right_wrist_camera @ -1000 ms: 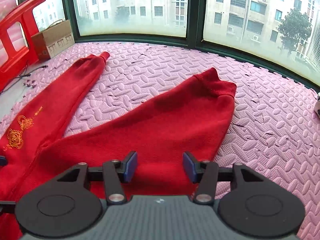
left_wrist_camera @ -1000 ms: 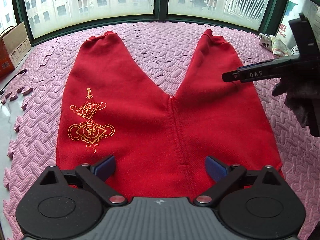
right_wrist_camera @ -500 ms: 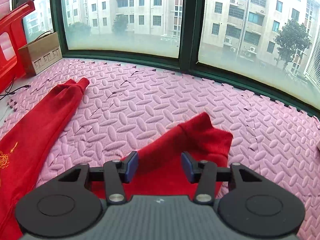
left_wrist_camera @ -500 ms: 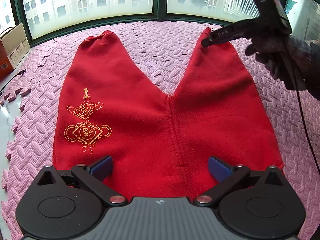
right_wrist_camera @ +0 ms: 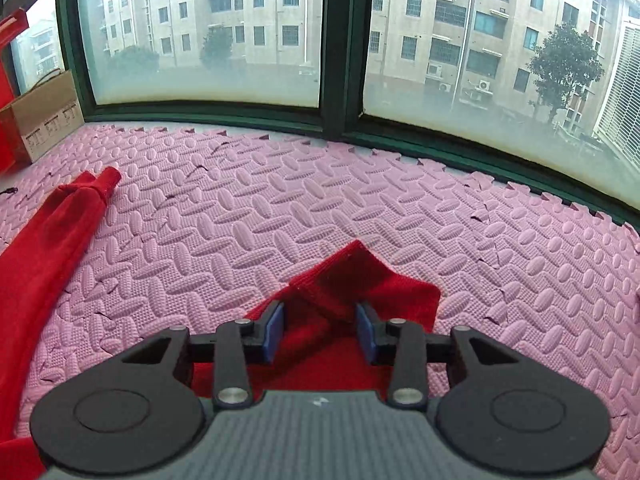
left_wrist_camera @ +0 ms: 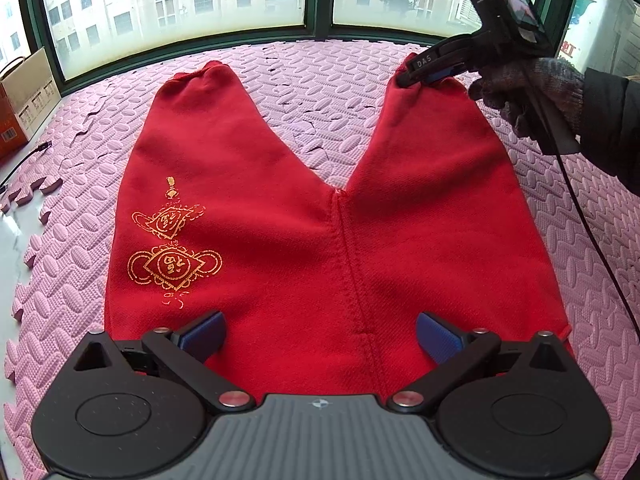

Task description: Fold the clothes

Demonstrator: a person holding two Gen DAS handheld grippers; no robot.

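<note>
While the left gripper hung with jaws spread over the trousers' waist, the right gripper, jaws parted, straddled a raised cuff.

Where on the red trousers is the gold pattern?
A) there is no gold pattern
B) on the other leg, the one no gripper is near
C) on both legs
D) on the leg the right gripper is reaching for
B: the gold pattern sits on the leg of the red trousers lying away from the right gripper, whose fingers straddle the plain leg's cuff.
</note>
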